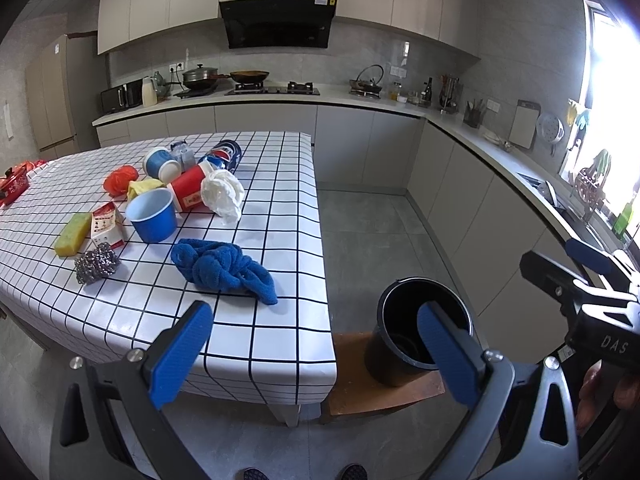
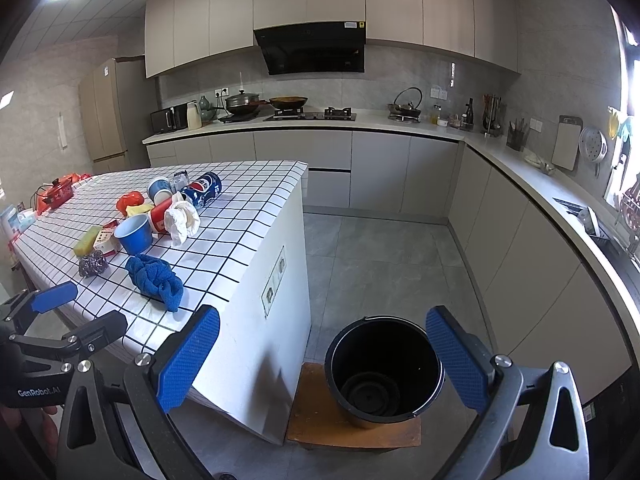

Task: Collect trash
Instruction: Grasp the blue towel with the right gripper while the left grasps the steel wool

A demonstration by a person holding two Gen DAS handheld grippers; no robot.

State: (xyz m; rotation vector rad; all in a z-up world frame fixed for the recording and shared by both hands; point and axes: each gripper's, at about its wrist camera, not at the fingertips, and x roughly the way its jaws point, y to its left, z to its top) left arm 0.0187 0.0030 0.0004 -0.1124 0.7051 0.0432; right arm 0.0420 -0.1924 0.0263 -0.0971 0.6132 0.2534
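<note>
Left tongs point(image 1: 316, 356): wide open, holding nothing, hanging off the near edge of the table point(image 1: 280, 168); the right tongs' body shows at the far right of this view.
Right tongs point(image 2: 322, 356): wide open too, empty, over the floor with the table's end wall to their left.
Bin point(image 2: 384, 372): black, upright on a low wooden stool point(image 2: 320, 424) — between the right tongs' fingers in the right wrist view, behind the right-hand finger in the left wrist view point(image 1: 420, 336). Nothing shows in it but its dark bottom.
Blue cloth point(image 1: 224, 270): crumpled, the nearest thing ahead of the left tongs, close to the table edge.
Steel scrubber point(image 1: 97, 268): left of the cloth, well apart from it.
Sponge point(image 1: 73, 234): yellow-green, beyond the scrubber, just beside a small red-and-white carton point(image 1: 106, 226).
Blue cup point(image 1: 152, 216): upright, open mouth up, beyond the cloth.
Red cup point(image 1: 190, 192): on its side behind the blue cup, touching a white wad point(image 1: 222, 196) of paper or plastic — I cannot tell which.
Far heap: a Pepsi can point(image 1: 224, 156) lying down, a blue-and-white cup point(image 1: 162, 164) on its side, a yellow scrap point(image 1: 144, 188) and an orange-red bag point(image 1: 120, 180), all bunched together ahead and left of both tongs.
</note>
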